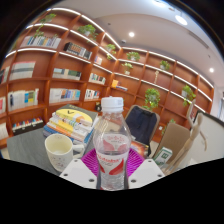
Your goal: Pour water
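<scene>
A clear plastic water bottle (112, 140) with a white cap and a red and white label stands upright between my gripper's (112, 164) fingers. Both magenta pads (92, 160) press against its lower body, so the gripper is shut on the bottle. A cream mug (60, 153) with a handle sits on the table just left of the bottle, a little ahead of the left finger. The bottle's base is hidden behind the gripper body.
A stack of colourful books (70, 123) lies on the table behind the mug. A dark chair (142, 122) and a tan chair (180, 135) stand beyond to the right. Curved wooden bookshelves (70, 60) with books and plants fill the back wall.
</scene>
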The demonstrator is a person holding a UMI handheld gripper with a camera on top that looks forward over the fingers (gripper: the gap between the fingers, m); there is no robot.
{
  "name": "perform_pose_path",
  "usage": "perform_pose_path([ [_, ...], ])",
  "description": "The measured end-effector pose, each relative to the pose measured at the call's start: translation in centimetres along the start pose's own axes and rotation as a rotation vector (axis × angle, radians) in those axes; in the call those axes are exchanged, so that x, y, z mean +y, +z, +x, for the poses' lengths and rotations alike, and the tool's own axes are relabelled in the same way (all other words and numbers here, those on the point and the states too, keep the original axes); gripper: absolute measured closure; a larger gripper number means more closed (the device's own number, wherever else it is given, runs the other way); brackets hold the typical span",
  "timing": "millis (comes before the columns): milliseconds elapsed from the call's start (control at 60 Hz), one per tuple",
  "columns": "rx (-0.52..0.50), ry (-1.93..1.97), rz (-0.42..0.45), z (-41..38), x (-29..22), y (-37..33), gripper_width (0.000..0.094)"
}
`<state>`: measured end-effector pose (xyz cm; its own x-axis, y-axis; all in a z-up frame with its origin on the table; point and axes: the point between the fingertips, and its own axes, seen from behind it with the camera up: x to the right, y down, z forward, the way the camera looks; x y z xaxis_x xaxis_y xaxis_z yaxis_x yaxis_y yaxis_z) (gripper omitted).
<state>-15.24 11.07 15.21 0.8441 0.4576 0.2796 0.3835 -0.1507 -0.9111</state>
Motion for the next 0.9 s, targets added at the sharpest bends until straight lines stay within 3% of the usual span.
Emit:
perform_pose_path([
  [333,-0.006,0.261,0.028,-1.1,5.3,1.1,0.0579],
  [500,0.024,0.301,0.074,-0.3,5.1,0.9,0.0574],
  [650,0.022,0.329,0.079,-0.2,5.2,0.7,0.0446],
  [750,0.005,0.343,0.037,-0.5,5.8,0.3,0.0383],
  [850,-0.018,0.351,-0.004,-1.6,6.5,-1.3,0.0156],
  [900,-0.03,0.34,-0.032,-2.2,7.1,-2.8,0.0085],
])
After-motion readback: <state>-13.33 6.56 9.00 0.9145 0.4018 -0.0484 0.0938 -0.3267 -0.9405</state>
